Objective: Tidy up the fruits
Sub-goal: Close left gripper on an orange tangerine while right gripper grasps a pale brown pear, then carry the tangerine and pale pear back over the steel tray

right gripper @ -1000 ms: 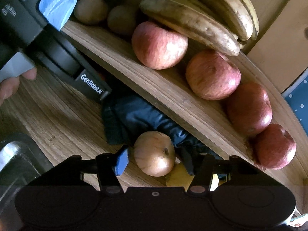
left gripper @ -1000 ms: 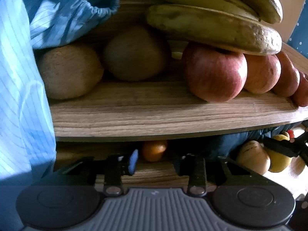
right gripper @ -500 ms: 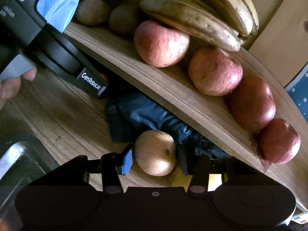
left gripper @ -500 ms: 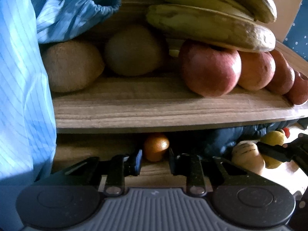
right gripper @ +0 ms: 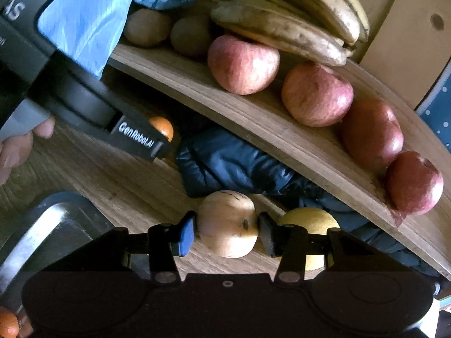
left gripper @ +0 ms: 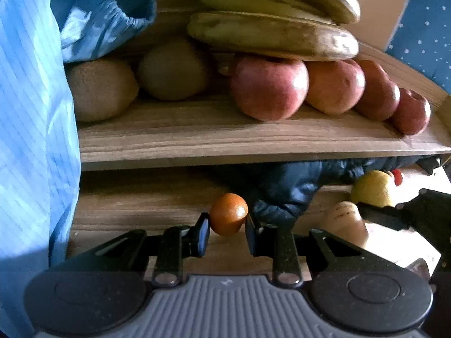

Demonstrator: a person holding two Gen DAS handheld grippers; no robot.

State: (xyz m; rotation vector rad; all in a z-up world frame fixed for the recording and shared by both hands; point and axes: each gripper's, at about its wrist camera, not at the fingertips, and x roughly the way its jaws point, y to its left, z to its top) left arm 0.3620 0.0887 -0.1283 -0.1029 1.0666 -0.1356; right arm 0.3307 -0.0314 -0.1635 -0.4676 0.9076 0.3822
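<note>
My left gripper (left gripper: 227, 229) is shut on a small orange (left gripper: 229, 214), held just under the wooden shelf (left gripper: 225, 140); the orange also shows in the right wrist view (right gripper: 162, 126). My right gripper (right gripper: 227, 232) is shut on a pale tan apple (right gripper: 227, 222), low over the wooden table (right gripper: 112, 174); that apple shows in the left wrist view (left gripper: 346, 222). On the shelf lie two kiwis (left gripper: 101, 88), several red apples (left gripper: 269, 87) and bananas (left gripper: 270, 35).
A dark blue cloth (right gripper: 234, 166) is bunched under the shelf. A yellow fruit (right gripper: 310, 222) lies beside the right gripper. A metal tray (right gripper: 42, 225) sits at lower left. My blue sleeve (left gripper: 33, 112) fills the left side.
The left gripper's jaws closed onto the orange. The right gripper's jaws closed onto the tan apple. Both grippers shifted slightly.
</note>
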